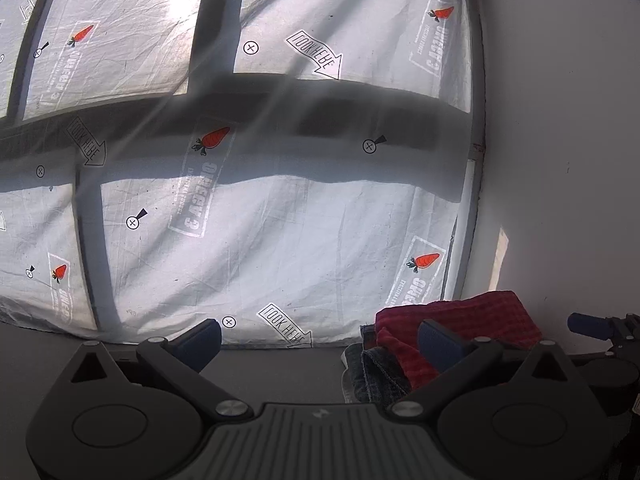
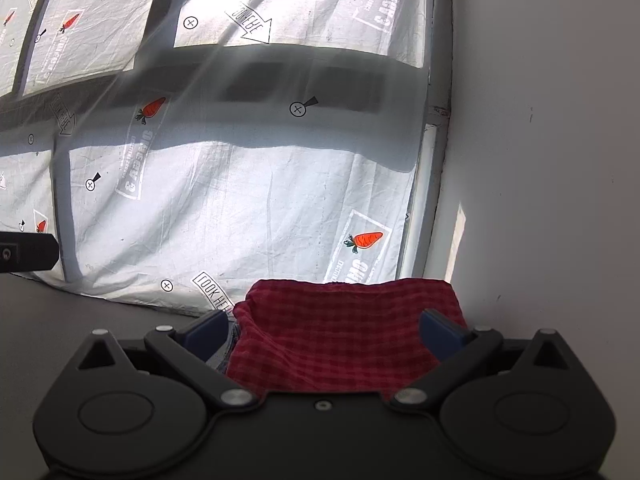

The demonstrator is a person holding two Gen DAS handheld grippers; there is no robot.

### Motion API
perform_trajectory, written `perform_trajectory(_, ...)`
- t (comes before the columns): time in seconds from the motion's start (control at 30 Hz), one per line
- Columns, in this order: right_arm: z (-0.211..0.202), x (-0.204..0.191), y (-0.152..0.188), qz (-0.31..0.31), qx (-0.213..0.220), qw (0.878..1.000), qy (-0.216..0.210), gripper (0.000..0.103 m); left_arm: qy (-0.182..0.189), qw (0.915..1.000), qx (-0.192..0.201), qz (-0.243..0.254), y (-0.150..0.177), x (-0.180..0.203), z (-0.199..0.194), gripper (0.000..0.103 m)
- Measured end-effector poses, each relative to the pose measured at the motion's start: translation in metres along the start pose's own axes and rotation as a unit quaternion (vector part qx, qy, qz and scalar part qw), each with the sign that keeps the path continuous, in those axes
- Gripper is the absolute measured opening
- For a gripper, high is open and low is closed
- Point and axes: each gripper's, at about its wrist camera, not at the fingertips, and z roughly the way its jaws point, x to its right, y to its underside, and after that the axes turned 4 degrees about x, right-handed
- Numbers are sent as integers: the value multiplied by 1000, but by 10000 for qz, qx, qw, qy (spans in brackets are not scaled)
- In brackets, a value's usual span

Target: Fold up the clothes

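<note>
Black linkages and blue pads of the right claw (image 2: 322, 330) fill the bottom of the right wrist view, its two fingers spread wide apart with a red checked cloth (image 2: 348, 332) lying in the gap between them; the pads do not press on it, so nothing is clamped. That cloth sits at the lower centre of the frame, on a grey table (image 2: 80, 320), with a bit of blue denim (image 2: 234, 336) peeking out at its left edge just beside the left pad. From the left wrist view the left claw (image 1: 320, 340) is likewise fully apart and empty, and the same red cloth (image 1: 480, 320) lies at the lower right, behind the right-hand pad, on top of folded jeans (image 1: 372, 372). Part of the other gripper shows at the far right edge. Behind everything hangs a thin white sheet (image 1: 280, 232) printed with carrots and arrows, backlit by a window. As a judgement, the cloth looks light, soft and limp, likely to sag and bunch when lifted, so an edge or corner pinched firmly would serve best; the denim under it appears heavier and stiffer and may drag along if the pinch goes too deep.
</note>
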Motion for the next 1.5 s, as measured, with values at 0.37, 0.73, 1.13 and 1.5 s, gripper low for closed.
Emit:
perform_trajectory(0.37, -83, -96, -6, 121, -86, 9962, -859, 103, -486, 9981, -194, -338, 3, -74, -88, 103)
perform_trajectory(0.73, -151, -249, -5, 637, -545, 9918, -965, 103, -596, 9970, -488, -104, 18, -221, -181, 103)
perform_trajectory(1.13, -247, -393, 10, 751, -1147, 9895, -466, 103, -431, 9955, -821, 185, 39, -341, -282, 103)
perform_trajectory(1.5, -313, -453, 42, 643, -1742, 9823, -230, 103, -59, 9931, -1174, 41, 68, -384, -342, 103)
